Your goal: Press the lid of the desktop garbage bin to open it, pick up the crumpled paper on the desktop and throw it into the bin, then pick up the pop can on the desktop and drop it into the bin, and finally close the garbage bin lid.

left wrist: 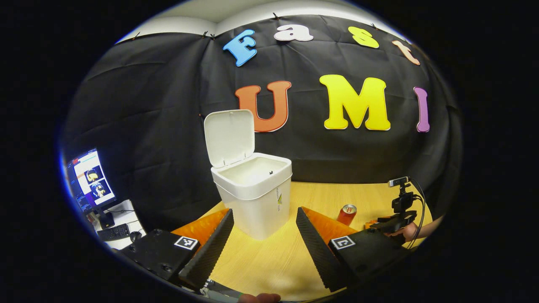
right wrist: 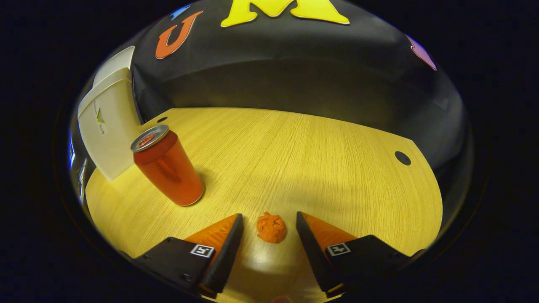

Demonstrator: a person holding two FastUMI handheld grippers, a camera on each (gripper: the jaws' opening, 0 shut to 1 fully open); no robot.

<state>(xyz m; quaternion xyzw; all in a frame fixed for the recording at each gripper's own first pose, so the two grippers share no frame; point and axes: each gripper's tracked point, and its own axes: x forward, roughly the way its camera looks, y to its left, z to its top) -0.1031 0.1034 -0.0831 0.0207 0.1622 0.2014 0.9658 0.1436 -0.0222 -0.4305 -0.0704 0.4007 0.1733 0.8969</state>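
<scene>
The white garbage bin (left wrist: pixel 254 195) stands on the wooden desk with its lid (left wrist: pixel 229 136) flipped up. My left gripper (left wrist: pixel 264 219) is open just in front of the bin, touching nothing. The red pop can (left wrist: pixel 346 214) stands upright to the bin's right. In the right gripper view the can (right wrist: pixel 167 167) is at the left, beside the bin (right wrist: pixel 110 126). An orange crumpled paper ball (right wrist: pixel 271 227) lies on the desk between the fingertips of my open right gripper (right wrist: pixel 268 223), which do not press on it. The right gripper (left wrist: pixel 393 223) and its hand also show in the left gripper view.
The wooden desk (right wrist: pixel 294 160) has two small dark holes (right wrist: pixel 402 158) near its far edge. A monitor (left wrist: pixel 89 179) and a keyboard (left wrist: pixel 113 232) sit on a side table at the far left. The black cloth wall closes the back.
</scene>
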